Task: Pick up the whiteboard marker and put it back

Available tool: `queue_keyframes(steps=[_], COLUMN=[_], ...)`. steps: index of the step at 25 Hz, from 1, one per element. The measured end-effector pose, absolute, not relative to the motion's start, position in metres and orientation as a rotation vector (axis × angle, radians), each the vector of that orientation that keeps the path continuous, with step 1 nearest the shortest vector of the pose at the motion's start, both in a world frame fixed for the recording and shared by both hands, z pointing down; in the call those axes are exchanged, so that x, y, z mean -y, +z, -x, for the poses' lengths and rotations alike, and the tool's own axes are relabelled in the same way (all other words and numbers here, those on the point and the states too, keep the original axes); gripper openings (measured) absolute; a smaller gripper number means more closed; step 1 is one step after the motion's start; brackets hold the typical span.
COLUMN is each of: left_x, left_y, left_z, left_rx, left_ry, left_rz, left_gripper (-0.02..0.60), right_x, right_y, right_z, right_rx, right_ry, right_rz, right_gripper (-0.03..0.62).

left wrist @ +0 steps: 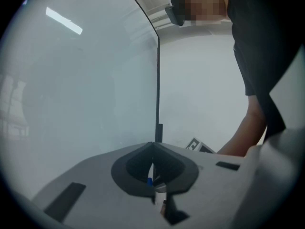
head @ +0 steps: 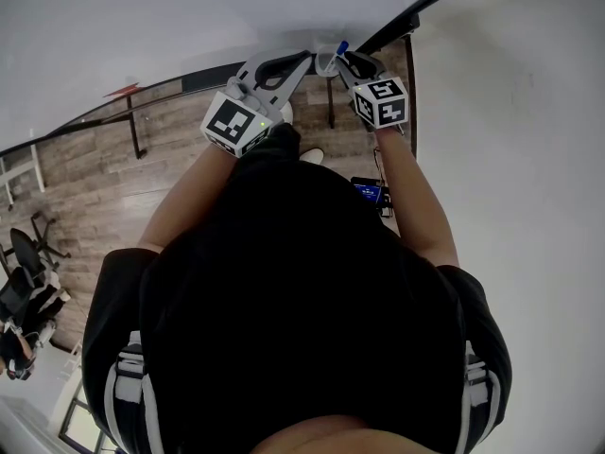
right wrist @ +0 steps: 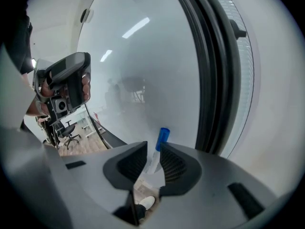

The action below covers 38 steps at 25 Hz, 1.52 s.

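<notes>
The right gripper (right wrist: 153, 152) is clamped narrow on the whiteboard marker (right wrist: 157, 151); the white barrel sits between the two ribbed pads and the blue cap (right wrist: 163, 135) sticks up past the jaw tips, tilted a little to the right; the marker is up in the air in front of the person, close to the glossy white board (right wrist: 143, 70), though whether the cap touches it I cannot tell. Just to the right of the marker runs the board's thick black frame (right wrist: 209, 80).

The left gripper (left wrist: 153, 162) has its jaws brought together with nothing between them; from above, its tips lie just beside those of the right gripper, both raised towards the board.

A hand (right wrist: 85, 86) wraps the left gripper's handle; the person's bare forearms (head: 421, 201) reach forward from dark short sleeves. Below lies a wood-plank floor (head: 95, 173), with a black office chair (head: 24, 277) well off to the left.
</notes>
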<state>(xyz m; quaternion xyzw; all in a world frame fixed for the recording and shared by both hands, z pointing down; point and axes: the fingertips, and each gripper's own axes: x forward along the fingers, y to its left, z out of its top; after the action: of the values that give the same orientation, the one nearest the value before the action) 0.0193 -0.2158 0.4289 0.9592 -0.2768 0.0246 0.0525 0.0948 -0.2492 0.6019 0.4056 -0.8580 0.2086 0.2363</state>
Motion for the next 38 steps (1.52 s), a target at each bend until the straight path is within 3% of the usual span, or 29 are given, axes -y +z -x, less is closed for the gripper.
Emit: queue_keyframes(steps=[11,21,32,38], left_x=[0.211,0.195,0.169,0.149], left_y=[0.426,0.419,0.396,0.38], left_z=[-0.022,-0.029,-0.037,-0.038], left_rx=[0.836,0.837,0.811,0.788], left_ry=[0.074,0.11,0.071,0.044], left_rz=[-2.926,-2.949,-2.975,-2.991], left_gripper=[0.005,0.005,0.005,0.005], right_x=[0.238,0.209,0.173,0.148], right_y=[0.572,0.494,0.414,0.383], right_z=[-0.113,-0.113,-0.101,-0.095], right_rx=[2.392,2.559,2.742,2.807], right_ry=[0.577,0.48,0.268,0.179], right_rz=[-1.207,-1.25,-1.265,-1.264], right_gripper=[0.083,0.077,0.006,0.002])
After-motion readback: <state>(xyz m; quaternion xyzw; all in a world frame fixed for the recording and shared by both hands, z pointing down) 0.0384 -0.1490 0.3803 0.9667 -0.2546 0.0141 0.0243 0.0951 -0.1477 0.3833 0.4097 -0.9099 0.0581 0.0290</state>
